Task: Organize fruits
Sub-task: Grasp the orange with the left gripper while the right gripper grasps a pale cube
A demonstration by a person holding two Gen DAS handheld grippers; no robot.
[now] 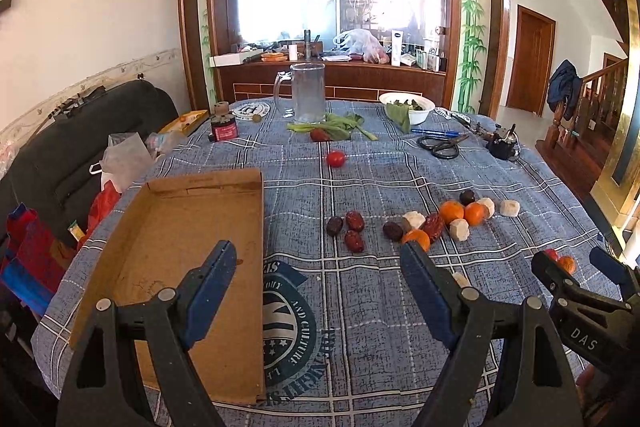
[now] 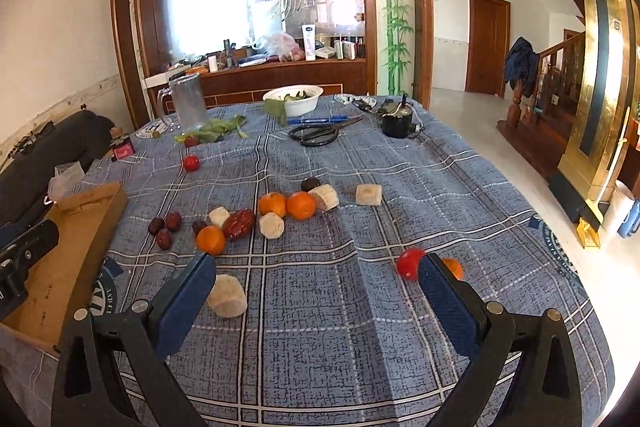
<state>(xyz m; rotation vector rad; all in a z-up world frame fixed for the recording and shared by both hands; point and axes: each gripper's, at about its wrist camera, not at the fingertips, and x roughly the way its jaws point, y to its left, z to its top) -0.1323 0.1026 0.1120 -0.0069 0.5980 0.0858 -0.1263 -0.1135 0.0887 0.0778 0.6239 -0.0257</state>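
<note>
A blue plaid tablecloth (image 2: 320,307) covers the table in a wood-trimmed dining room. My left gripper (image 1: 318,287) tilts down over the near edge, jaws spread wide and empty, its left finger over the cardboard tray (image 1: 180,247). My right gripper (image 2: 316,287) angles down the same way, released, holding nothing; a white chunk (image 2: 227,295) lies just beside its left finger, a tomato (image 2: 409,263) beside its right. The oranges (image 2: 301,205) and red dates (image 2: 239,223) lie clustered mid-table, well right of the tray.
</note>
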